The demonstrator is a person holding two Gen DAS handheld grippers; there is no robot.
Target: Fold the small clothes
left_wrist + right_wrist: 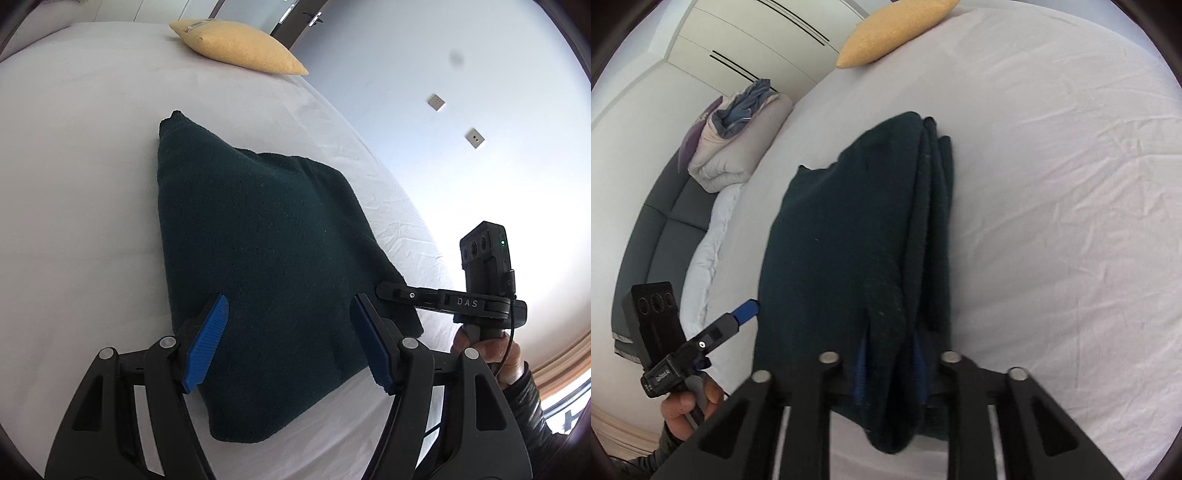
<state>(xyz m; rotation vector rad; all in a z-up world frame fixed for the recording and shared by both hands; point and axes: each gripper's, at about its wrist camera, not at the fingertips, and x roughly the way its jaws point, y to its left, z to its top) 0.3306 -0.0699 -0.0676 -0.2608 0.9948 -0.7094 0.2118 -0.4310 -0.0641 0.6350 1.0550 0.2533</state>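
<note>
Only "DAS" is legible, printed on the right hand-held gripper (384, 290). The dark green garment (258, 266) lies folded on the bed (74, 166), its long axis running from the near edge toward the yellow cushion (236, 46). That right tool pinches the garment's near folded edge; the left hand-held gripper (288, 341) hovers spread above the garment. A bundled duvet (738, 140) sits left of the garment.
</note>
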